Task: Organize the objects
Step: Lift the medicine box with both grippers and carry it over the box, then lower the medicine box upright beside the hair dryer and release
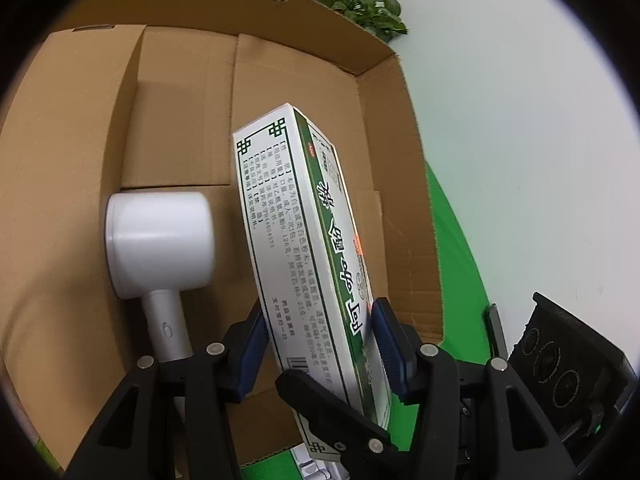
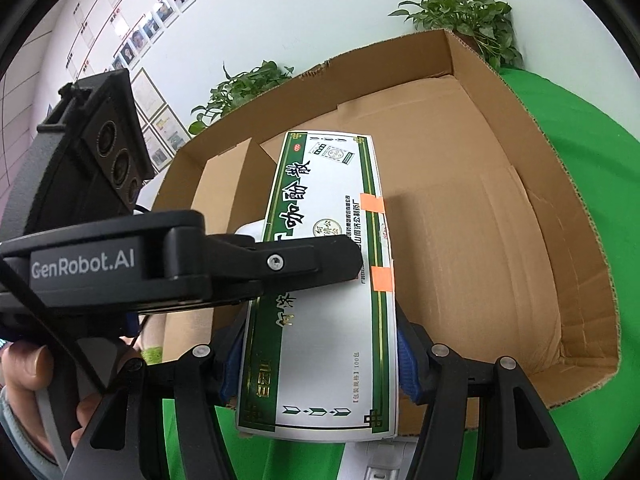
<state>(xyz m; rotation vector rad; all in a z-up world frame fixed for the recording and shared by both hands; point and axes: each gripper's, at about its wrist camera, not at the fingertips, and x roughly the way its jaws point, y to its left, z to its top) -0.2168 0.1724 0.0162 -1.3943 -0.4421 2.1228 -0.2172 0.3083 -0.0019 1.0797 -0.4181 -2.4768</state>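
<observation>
A long white-and-green medicine box (image 1: 296, 240) hangs tilted over an open cardboard box (image 1: 76, 128), held by both grippers at once. My left gripper (image 1: 320, 314) is shut on the box's narrow sides near its near end. My right gripper (image 2: 320, 320) is shut on the same medicine box (image 2: 332, 280) across its broad face, blue pads pressing both long edges. One finger (image 2: 316, 264) of the left gripper lies across the box in the right wrist view. A white hair dryer (image 1: 160, 240) lies on the carton floor, left of the held box.
The cardboard box (image 2: 560, 208) sits on a green cloth (image 2: 580, 120), with bare floor on its right half. Potted plants (image 2: 464, 12) stand behind it against a white wall. A white object (image 2: 380, 460) lies on the cloth under the grippers. A person's hand (image 2: 24, 364) holds the left gripper.
</observation>
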